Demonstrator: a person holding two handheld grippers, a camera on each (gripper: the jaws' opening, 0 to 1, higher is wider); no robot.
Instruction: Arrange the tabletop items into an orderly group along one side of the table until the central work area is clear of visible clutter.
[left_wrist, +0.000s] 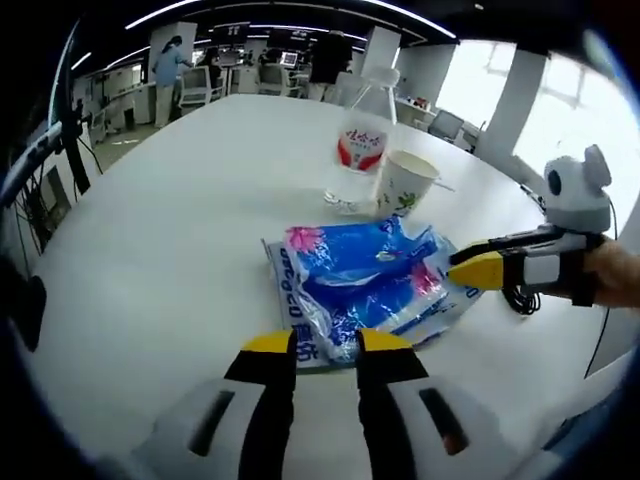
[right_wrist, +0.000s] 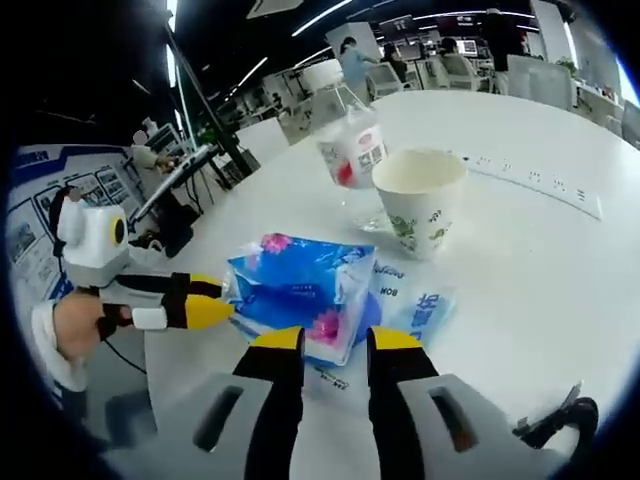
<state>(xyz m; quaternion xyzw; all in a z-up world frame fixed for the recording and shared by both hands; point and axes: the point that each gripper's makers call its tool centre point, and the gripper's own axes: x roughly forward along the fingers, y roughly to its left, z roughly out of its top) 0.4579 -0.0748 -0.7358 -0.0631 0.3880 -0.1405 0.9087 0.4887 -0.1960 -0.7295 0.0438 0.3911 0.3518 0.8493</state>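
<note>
**On the white table: both grippers at the blue tissue packs**

At the bottom of the left gripper view, the left gripper (left_wrist: 327, 342) has its yellow-tipped jaws a narrow gap apart, tips at the near edge of the blue tissue packs (left_wrist: 365, 283). Cannot tell whether the plastic is pinched; the pack edge hides the contact. Same gripper comes into the right gripper view from the left (right_wrist: 215, 300), tips touching the packs' (right_wrist: 305, 290) side, held by a hand (right_wrist: 75, 330).

The right gripper (right_wrist: 335, 340) shows jaws slightly apart, tips over the near corner of the packs; grip hard to judge. In the left gripper view it enters from the right (left_wrist: 478, 262), tip at the packs' right end, hand (left_wrist: 612, 275) cut off by the rim.

Packs look stacked or overlapping; the right gripper view shows a flatter pack with blue lettering under the upper one.

Just beyond the packs stands a paper cup (left_wrist: 406, 183) (right_wrist: 420, 200) with green print, upright, beside a clear water bottle (left_wrist: 362, 140) (right_wrist: 345, 135) with a red-and-white label. Bottle base is partly hidden behind the cup.

Right gripper view adds a white power strip (right_wrist: 535, 180) farther across the table (left_wrist: 180, 250), and a dark cable end at lower right, unclear.

Far back: office desks, people, blurred.
</note>
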